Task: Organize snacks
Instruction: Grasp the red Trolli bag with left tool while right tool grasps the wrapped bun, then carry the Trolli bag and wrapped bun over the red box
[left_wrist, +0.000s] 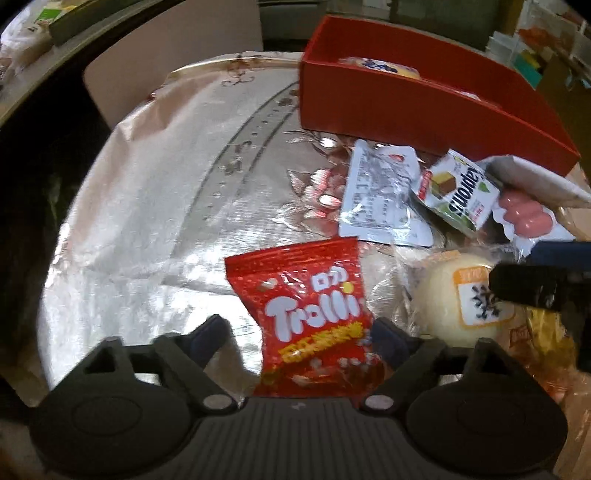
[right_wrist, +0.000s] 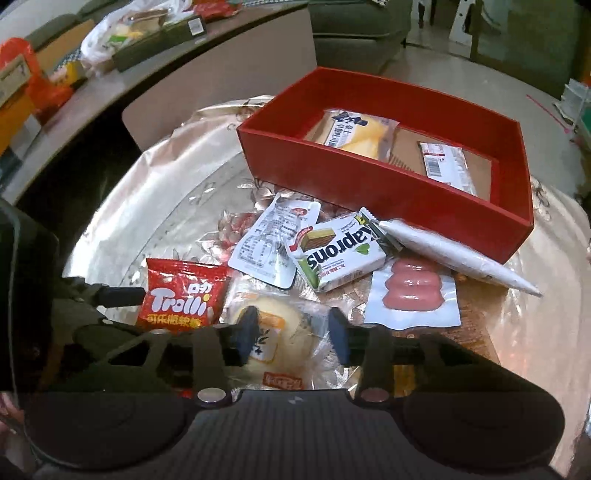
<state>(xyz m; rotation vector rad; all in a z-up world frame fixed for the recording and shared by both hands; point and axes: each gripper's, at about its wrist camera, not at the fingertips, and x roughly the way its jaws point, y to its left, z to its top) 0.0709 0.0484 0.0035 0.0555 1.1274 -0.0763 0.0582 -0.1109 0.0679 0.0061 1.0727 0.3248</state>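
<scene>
A red Trolli bag (left_wrist: 314, 314) lies on the silver tablecloth between the wide-open fingers of my left gripper (left_wrist: 301, 332); it also shows in the right wrist view (right_wrist: 181, 295). My right gripper (right_wrist: 291, 332) is open around a round white bun in clear wrap (right_wrist: 280, 332), also visible in the left wrist view (left_wrist: 454, 295). Beyond lie a white sachet (right_wrist: 271, 243), a Kaprons wafer pack (right_wrist: 340, 254), a pink sausage pack (right_wrist: 413, 291) and a white cone wrapper (right_wrist: 454, 254). The red box (right_wrist: 369, 184) holds a yellow cake pack (right_wrist: 354, 133) and a barcoded bar (right_wrist: 447, 166).
The round table is covered by a shiny flowered cloth (left_wrist: 166, 192). A counter with boxes and bags (right_wrist: 92, 55) runs along the back left. A chair back (right_wrist: 221, 92) stands behind the table. A sofa (right_wrist: 358, 29) is farther back.
</scene>
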